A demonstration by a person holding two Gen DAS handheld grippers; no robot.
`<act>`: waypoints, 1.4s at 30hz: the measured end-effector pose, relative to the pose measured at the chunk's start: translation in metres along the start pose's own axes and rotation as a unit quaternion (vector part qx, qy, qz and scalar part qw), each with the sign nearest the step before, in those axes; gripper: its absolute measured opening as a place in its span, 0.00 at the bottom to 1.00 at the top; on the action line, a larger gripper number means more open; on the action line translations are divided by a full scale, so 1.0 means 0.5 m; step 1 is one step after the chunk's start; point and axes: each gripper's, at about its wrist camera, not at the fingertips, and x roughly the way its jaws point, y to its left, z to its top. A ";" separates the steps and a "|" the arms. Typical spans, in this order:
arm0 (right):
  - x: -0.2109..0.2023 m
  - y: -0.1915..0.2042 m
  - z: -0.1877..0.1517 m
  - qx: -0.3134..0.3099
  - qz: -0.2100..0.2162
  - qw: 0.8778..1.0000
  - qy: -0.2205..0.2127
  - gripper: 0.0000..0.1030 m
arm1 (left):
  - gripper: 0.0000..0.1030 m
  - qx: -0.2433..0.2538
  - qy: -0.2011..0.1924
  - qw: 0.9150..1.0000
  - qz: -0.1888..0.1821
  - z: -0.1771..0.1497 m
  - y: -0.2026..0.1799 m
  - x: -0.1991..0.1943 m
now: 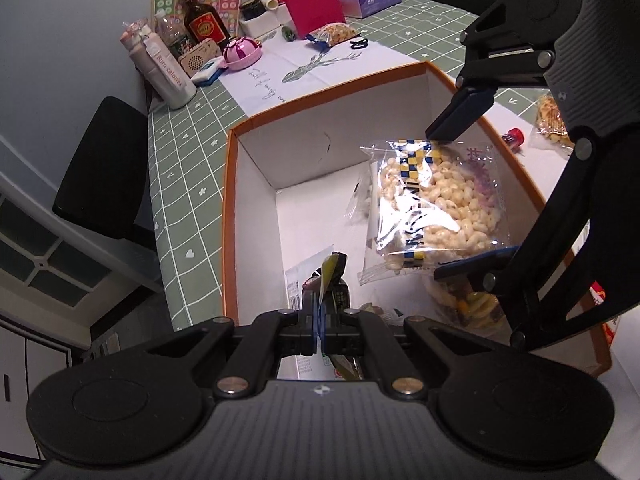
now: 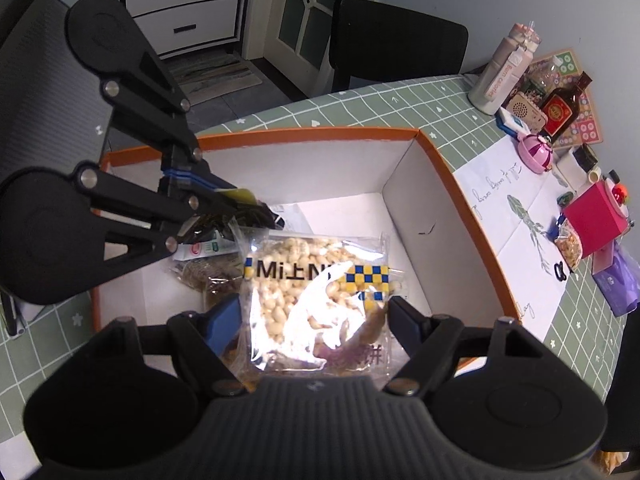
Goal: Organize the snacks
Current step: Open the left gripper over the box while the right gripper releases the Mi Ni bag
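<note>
Over the orange-rimmed white box on the green checked bench, both grippers hang tilted downward into the opening. The right gripper has its fingers spread wide, and the clear bag of puffed rice cakes sits flat between them: one blue pad lies against the bag's left edge and the other finger against its right edge, so the bag spans the whole gap and appears held by its sides, above the box's interior near the right wall. The left gripper has its fingers pressed together on a small dark and yellow-green snack packet, whose top sticks up just past the fingertips, over the near side of the box. On the box floor beneath lie more snack packets, partly hidden by the grippers. Toward the bench's far edge stand a brown bottle, a pink box and another bag of snacks.
</note>
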 end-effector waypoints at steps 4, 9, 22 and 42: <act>0.012 -0.005 0.003 0.002 0.001 1.000 0.002 0.75 | 0.01 -0.003 0.002 1.000 -0.001 0.000 0.002 0.006; 0.014 -0.006 0.003 0.006 -0.007 1.000 0.002 0.75 | 0.05 -0.004 0.002 1.000 0.005 0.005 -0.001 0.008; -0.023 -0.021 -0.008 0.021 -0.003 1.000 -0.006 0.83 | 0.22 -0.003 -0.011 1.000 0.018 0.020 -0.015 -0.036; -0.215 -0.026 -0.129 0.019 -0.036 0.999 -0.032 0.85 | 0.22 0.036 -0.051 0.998 0.020 0.033 -0.124 -0.160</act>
